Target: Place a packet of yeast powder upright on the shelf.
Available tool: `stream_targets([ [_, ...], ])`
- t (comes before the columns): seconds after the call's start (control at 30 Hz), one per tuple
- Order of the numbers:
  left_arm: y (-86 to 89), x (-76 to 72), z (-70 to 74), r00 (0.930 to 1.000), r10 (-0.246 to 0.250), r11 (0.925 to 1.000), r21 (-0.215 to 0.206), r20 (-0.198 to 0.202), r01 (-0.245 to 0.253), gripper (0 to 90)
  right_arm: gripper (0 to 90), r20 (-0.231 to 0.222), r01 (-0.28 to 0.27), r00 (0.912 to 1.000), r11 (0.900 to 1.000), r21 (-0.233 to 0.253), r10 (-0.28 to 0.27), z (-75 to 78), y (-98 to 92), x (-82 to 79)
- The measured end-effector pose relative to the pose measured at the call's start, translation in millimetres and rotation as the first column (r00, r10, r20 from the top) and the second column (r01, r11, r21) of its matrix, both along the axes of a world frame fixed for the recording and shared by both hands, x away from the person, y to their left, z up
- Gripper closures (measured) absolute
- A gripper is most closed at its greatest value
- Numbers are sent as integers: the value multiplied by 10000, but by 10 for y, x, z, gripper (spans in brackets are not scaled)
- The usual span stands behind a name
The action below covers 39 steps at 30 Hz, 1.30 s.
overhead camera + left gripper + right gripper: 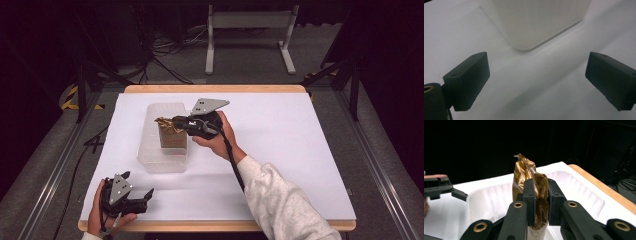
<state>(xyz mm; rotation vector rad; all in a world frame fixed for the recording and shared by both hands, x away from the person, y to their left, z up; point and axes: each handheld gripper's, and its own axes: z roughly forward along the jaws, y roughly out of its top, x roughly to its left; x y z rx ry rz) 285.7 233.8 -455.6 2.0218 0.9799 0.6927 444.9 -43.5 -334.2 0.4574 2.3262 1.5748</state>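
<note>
A gold foil bag (pixel 170 132) (pixel 530 178) stands upright inside a clear plastic bin (pixel 165 137) (pixel 579 192) on the white table. My right gripper (pixel 179 121) (pixel 541 202) is shut on the bag's crumpled top, reaching over the bin's right wall. My left gripper (pixel 145 196) (pixel 537 82) rests near the table's front left corner, open, nothing between its pads. In the left gripper view the bin's rounded corner (pixel 529 27) lies a short way ahead.
The white table cover (pixel 280 145) has a wooden edge (pixel 215 88) at the back. Beyond it stand a white metal frame (pixel 250 35) and loose cables on the floor. Dark rails run along both table sides.
</note>
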Motion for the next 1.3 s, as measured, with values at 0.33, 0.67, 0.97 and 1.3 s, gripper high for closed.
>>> stream_targets([
  [0.33, -1, -1, -3, 10000, -49, 9999, 94, -32, 50, 64, 686, -62, 77, 9999, 9981, -611, -81, -13, 16, 11],
  [0.67, -9, -5, -4, 10000, -47, 10000, 87, -47, 47, 64, 546, 1, 361, 9993, 9955, -878, -363, 42, -51, 1],
  [0.97, -9, -9, -7, 10000, -44, 9999, 133, -56, 44, 64, 469, 27, 664, 9978, 9930, -981, -664, 121, -166, -13],
  [1.3, 3, -14, -8, 10000, -61, 9997, 256, -44, 62, 64, 363, 399, 1213, 9924, 9814, -1486, -1166, 195, -294, -62],
])
